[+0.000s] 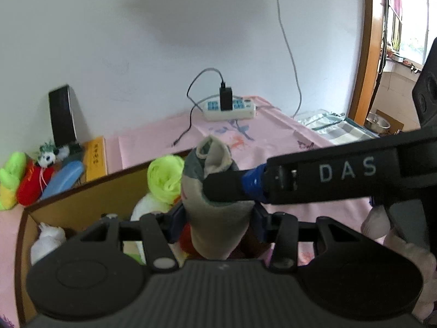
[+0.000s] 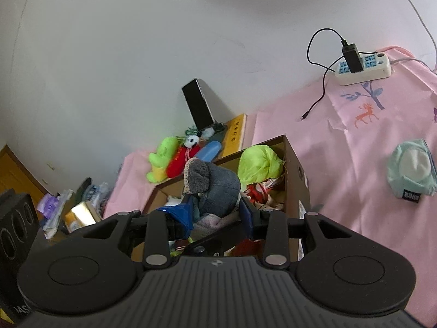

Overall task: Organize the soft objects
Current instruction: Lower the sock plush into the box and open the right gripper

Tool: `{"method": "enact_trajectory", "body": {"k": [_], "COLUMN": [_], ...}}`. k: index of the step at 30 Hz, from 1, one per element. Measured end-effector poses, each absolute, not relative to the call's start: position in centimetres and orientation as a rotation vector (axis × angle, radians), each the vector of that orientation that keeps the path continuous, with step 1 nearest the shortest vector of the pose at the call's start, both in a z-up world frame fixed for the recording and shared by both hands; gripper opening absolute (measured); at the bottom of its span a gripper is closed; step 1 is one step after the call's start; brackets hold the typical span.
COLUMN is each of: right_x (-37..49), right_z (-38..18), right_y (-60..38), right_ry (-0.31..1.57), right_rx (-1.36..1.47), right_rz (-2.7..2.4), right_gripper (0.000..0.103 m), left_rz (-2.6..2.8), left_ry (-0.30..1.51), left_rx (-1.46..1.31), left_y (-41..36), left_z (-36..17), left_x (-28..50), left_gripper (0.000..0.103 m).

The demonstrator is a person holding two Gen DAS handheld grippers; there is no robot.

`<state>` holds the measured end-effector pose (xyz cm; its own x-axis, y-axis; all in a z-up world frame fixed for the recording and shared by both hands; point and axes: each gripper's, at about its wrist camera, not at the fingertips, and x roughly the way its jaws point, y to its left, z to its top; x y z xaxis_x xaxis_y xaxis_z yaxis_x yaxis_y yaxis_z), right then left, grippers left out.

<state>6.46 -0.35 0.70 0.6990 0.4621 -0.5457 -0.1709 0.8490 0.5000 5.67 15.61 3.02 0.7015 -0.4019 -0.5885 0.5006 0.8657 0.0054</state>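
Observation:
A grey and beige sock (image 1: 215, 218) stands upright between the fingers of my left gripper (image 1: 218, 216), which is shut on its lower part. My right gripper (image 1: 215, 188) reaches in from the right and pinches the same sock higher up; only one black finger with blue tape shows there. In the right wrist view the fuzzy grey sock (image 2: 213, 188) sits between the blue-taped fingers of my right gripper (image 2: 213, 216), shut on it. Both grippers hold it above an open cardboard box (image 1: 82, 191) (image 2: 295, 169) that contains a neon green cloth (image 1: 164, 177) (image 2: 259, 164) and other soft things.
Green, red and blue plush toys (image 2: 174, 158) lie against the wall behind the box, under a leaning phone (image 2: 198, 106). A power strip (image 2: 366, 68) with a charger sits on the pink cloth (image 2: 341, 164). A mint green soft item (image 2: 412, 172) lies to the right.

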Motion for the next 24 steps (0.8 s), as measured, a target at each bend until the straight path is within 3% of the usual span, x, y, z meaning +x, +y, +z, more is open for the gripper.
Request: {"method": "enact_trajectory", "body": {"k": [24], "right_x": [9.3], "right_z": [-3.1], "right_y": [1.9], "right_ry": [0.822], "right_rx": [0.274], "right_rz": [0.259], "right_gripper": [0.022], "left_rz": [-0.559], "left_ry": [0.742], "left_rx": [0.193], "left_y": [15.2], "left_z": [-2.7], "left_x": [10.0], "left_gripper": [0.046]}}
